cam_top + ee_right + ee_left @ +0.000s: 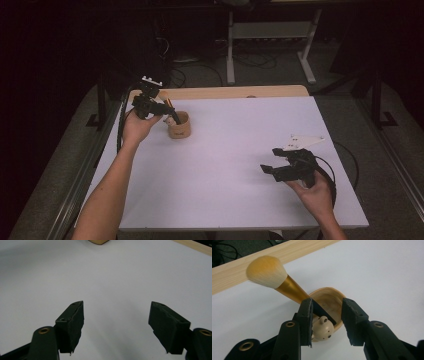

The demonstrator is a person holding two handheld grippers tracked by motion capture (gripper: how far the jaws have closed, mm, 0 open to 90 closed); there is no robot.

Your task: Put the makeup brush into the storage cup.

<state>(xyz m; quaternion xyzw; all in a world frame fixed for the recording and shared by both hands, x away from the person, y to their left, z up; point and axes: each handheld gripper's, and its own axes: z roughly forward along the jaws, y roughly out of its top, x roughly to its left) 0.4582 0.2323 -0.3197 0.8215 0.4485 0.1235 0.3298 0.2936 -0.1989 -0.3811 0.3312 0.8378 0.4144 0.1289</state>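
A tan cup (180, 126) (329, 293) stands at the back left of the white table (225, 150), with a small beige bear head (323, 330) on its near rim. A makeup brush (267, 271) with yellow-tipped bristles, a gold ferrule and a black handle leans in the cup, head up and out to the left. My left gripper (171, 117) (327, 305) hovers right over the cup, its jaws apart. The brush handle runs past the left pad (306, 320); the other pad stands clear of it. My right gripper (270, 160) (116, 307) is open above bare table at the front right.
A light wooden strip (225, 92) (227, 277) borders the table's far edge. Behind it are white desk legs (230, 50) and cables on a dark floor. The cup's base (98, 241) peeks in at the top of the right gripper view.
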